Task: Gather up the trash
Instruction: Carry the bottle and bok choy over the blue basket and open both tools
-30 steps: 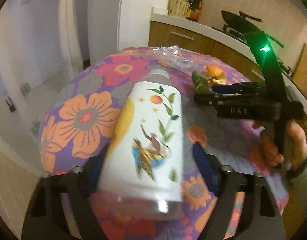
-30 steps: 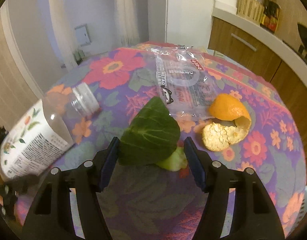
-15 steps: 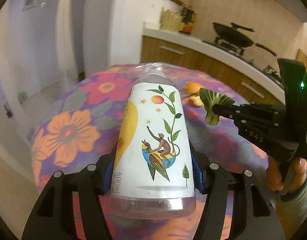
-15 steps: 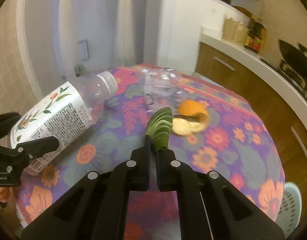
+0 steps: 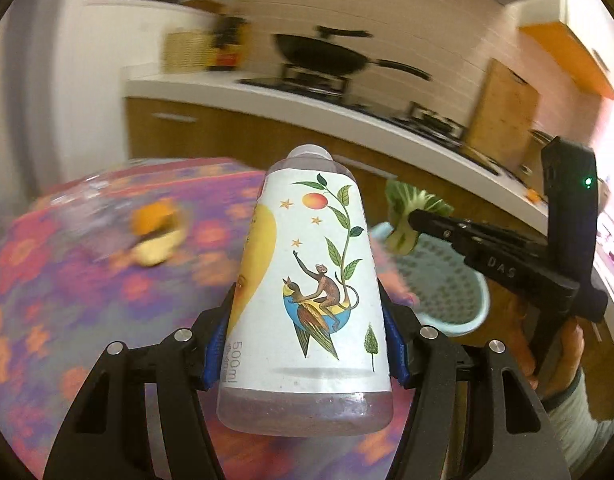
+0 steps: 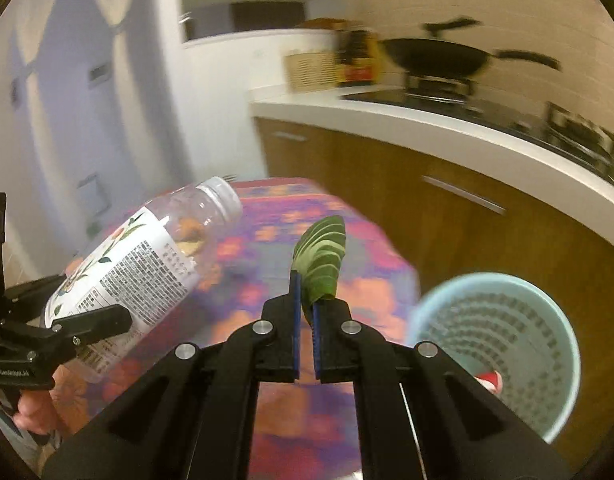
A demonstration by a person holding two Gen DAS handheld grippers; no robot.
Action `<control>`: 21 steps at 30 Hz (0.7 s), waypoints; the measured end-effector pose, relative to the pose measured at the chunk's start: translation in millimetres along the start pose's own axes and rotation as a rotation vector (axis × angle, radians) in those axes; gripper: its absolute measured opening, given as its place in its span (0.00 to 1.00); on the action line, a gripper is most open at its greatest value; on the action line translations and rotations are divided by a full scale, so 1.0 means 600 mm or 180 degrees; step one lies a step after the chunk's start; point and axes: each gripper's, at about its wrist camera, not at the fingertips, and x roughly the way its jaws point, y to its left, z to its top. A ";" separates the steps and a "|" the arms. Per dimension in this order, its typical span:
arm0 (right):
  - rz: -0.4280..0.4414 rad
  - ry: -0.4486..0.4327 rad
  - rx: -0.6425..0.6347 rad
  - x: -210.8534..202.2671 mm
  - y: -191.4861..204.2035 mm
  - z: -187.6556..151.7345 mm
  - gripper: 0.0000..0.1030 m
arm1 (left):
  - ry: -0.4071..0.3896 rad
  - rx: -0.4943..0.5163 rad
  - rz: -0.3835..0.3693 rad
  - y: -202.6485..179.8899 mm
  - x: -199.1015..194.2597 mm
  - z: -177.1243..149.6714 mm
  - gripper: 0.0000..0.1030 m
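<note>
Bottle [image 5: 307,296] lengthwise, cap away

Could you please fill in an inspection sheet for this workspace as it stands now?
Surface: table with floral cloth.
Job's things: plastic bottle in the left tongs; green vegetable leaf in the right tongs; light blue perforated bin beside the table.
Clutter: orange peel on the cloth, blurred.
Grippers: left tongs shut on the bottle; right tongs shut on the leaf.
Cables: nothing seen.
Surroundings: kitchen counter, black wok on the stove, wooden cabinets.
</note>
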 end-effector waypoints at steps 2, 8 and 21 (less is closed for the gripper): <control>-0.0176 -0.0020 0.0107 -0.013 -0.045 -0.009 0.02 | 0.0000 0.0073 -0.0090 -0.041 0.033 0.011 0.57; -0.0422 0.0007 0.0424 -0.028 -0.156 -0.034 0.02 | 0.0159 0.0271 -0.0254 -0.146 0.121 0.031 0.57; -0.0608 0.0163 0.0956 -0.025 -0.299 -0.081 0.03 | 0.0613 0.0547 -0.0452 -0.260 0.261 0.035 0.57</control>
